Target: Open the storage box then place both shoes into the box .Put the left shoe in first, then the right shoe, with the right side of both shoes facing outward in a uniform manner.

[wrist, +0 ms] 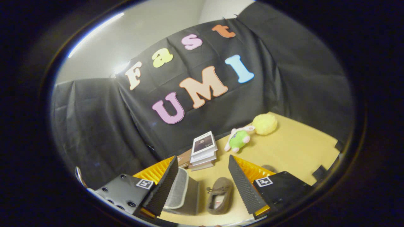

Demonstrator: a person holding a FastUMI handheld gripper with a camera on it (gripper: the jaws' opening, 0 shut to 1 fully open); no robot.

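Gripper (202, 181) is hanging above the tan tabletop (293, 148) with its two fingers spread wide, nothing pinched between them; I'm seeing ribbed, wedge-shaped pads facing each other across the gap. Between the fingers, down on the table, a brown shoe (220, 195) is lying, soft and suede-like, slipper-shaped with a small lace bow and a pale lining. Just left of it, partly behind the left finger, the storage box (183, 192) is sitting, a grey, translucent-looking container with a rounded pale rim; I can't tell whether it is open. Farther off, a small stack of books (203, 151) is resting near the black cloth wall. Right of the books, a plush toy (239, 138) with a green body is lying beside a fuzzy yellow ball (265, 123), the two just touching.
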